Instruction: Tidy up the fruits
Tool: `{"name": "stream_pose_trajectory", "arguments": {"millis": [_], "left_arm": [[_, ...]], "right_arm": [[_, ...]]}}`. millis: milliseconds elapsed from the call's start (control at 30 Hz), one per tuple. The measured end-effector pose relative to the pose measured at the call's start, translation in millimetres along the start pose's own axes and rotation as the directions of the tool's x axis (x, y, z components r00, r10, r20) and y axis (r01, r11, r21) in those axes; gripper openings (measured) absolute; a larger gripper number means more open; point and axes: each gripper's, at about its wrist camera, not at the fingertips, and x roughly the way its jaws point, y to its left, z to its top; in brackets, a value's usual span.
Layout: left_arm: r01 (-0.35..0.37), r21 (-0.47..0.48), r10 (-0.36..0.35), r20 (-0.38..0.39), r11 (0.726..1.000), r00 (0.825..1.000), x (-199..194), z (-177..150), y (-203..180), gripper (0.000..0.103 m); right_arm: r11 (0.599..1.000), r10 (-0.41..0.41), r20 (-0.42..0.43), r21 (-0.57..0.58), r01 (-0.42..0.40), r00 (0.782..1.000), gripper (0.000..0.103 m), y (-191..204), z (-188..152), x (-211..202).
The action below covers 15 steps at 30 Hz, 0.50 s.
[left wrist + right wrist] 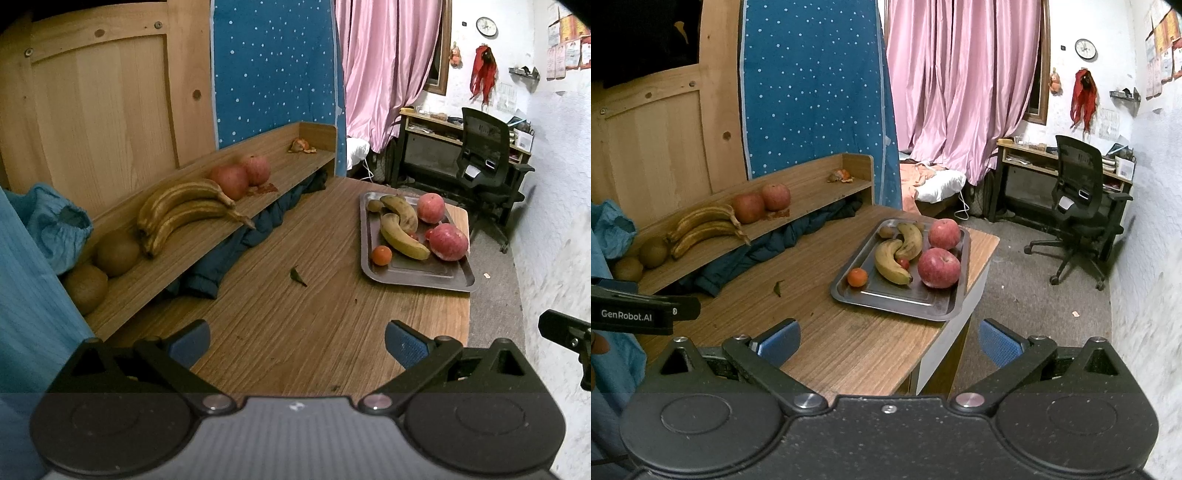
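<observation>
A metal tray point(421, 278) point(905, 301) on the wooden table holds two bananas point(892, 264), two red apples point(939, 267), a small orange fruit point(857, 277), a kiwi point(885, 231) and a tiny red fruit. On the low wooden shelf point(192, 266) lie a bunch of bananas point(184, 212), two apples point(242, 175) and two kiwis point(118, 253). My left gripper point(297, 345) hovers open over the table's near part, well short of the tray. My right gripper point(888, 341) is open above the table's front corner, nothing between its fingers.
A green leaf scrap point(297, 276) lies on the table. Dark blue cloth point(258, 225) is stuffed under the shelf. Orange peel point(301, 146) sits at the shelf's far end. An office chair point(1078, 206) and desk stand at the right, beyond grey carpet.
</observation>
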Motion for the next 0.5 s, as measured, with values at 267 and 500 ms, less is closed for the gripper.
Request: {"name": "stream_pose_trajectory", "arguments": {"millis": [267,500], "left_arm": [[-0.023,-0.021,0.023,-0.003,1.000,1.000,-0.3,2.3,0.4,0.103],[-0.021,-0.043,0.020,-0.028,0.999,0.999,2.8,3.9,3.0,0.103]], "right_arm": [[1.000,0.001,-0.002,-0.002,-0.001,1.000,0.102,-0.3,0.7,1.1],[1.000,0.000,-0.004,-0.002,0.000,1.000,0.102,-0.7,0.4,1.3]]}}
